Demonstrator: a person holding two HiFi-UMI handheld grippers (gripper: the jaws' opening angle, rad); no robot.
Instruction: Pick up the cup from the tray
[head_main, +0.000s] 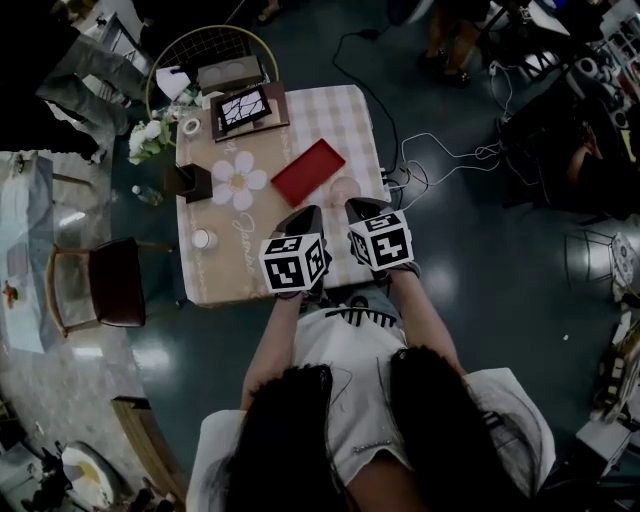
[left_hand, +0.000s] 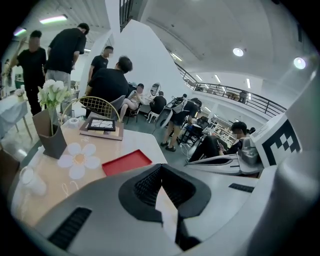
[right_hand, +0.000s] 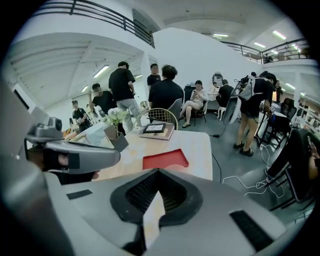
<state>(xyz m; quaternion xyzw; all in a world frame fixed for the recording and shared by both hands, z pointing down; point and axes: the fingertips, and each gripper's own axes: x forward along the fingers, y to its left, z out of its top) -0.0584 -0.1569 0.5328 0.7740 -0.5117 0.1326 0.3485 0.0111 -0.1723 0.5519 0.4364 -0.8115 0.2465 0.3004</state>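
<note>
The left gripper (head_main: 303, 215) and right gripper (head_main: 364, 208) both have their fingers clenched on nothing, near the worktop's (head_main: 345, 120) front edge. The pale cup (head_main: 345, 188) seems to stand just beside the red tray (head_main: 308, 170), ahead of the right gripper. The right fingers should spread first, then straddle the cup squarely before squeezing.
</note>
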